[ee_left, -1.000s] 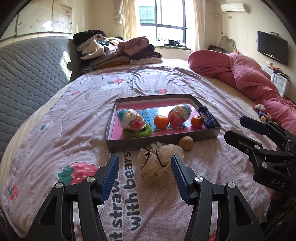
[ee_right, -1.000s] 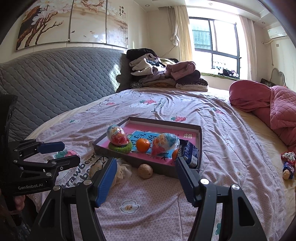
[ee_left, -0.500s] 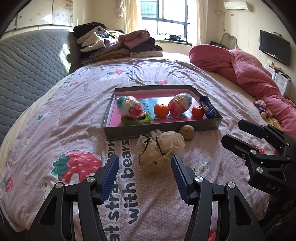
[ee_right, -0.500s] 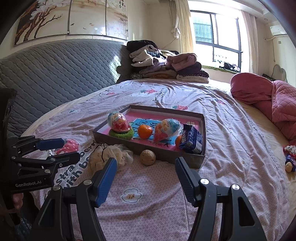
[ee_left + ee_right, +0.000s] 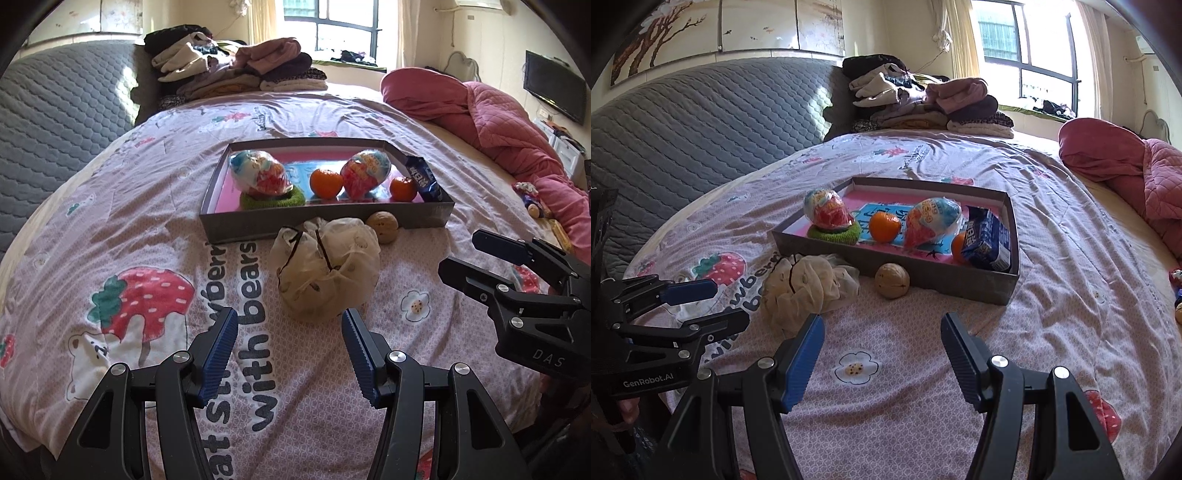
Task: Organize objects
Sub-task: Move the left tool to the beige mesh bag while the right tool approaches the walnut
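Two tools, left [image 5: 288, 345] and right [image 5: 882, 350], gape empty; tray [image 5: 325, 221] holds two oranges [image 5: 325, 183], two eggs [image 5: 258, 173].

Black-framed left claw [image 5: 288, 350] and right claw [image 5: 882, 354], ribbed blue pads, silver screws.

Both the left gripper [image 5: 288, 321] and right gripper [image 5: 882, 325] hover low, jaws wide apart, just short of the tray [image 5: 321, 221].

Bare quilt [image 5: 886, 398] ahead of both grippers, mesh pouf [image 5: 327, 271] and walnut [image 5: 892, 280] fronting tray wall [image 5: 325, 221] (crowded inside)
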A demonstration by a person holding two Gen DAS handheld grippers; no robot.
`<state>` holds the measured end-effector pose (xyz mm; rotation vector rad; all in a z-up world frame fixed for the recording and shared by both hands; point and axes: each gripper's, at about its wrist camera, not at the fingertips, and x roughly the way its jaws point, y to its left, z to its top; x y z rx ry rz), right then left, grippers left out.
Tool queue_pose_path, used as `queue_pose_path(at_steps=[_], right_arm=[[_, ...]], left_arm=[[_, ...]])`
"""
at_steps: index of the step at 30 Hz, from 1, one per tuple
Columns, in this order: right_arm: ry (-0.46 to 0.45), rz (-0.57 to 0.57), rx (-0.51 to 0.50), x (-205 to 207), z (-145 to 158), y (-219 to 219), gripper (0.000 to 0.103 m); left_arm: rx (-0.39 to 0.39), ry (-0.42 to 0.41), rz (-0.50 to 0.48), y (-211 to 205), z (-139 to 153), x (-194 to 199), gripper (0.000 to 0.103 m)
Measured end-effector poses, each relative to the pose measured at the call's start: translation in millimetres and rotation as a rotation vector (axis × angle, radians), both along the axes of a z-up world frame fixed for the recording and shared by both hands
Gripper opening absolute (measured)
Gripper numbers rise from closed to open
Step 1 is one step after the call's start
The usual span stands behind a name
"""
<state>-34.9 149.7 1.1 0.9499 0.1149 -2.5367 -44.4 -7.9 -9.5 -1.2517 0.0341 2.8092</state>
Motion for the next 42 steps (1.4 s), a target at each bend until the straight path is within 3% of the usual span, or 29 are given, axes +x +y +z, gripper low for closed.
queue_pose_path(at_steps=[16,42], right_arm=[[-0.017,-0.047,0.064,-16,-20,-8,0.065],[-0.067,-0.089,0.020,-49,-29,-15,0.065]], left_arm=[[0.013,-0.008,-0.013,4,-18,-8,0.060],[0.063,-0.001,0.008,-5,-30,-48,0.060]])
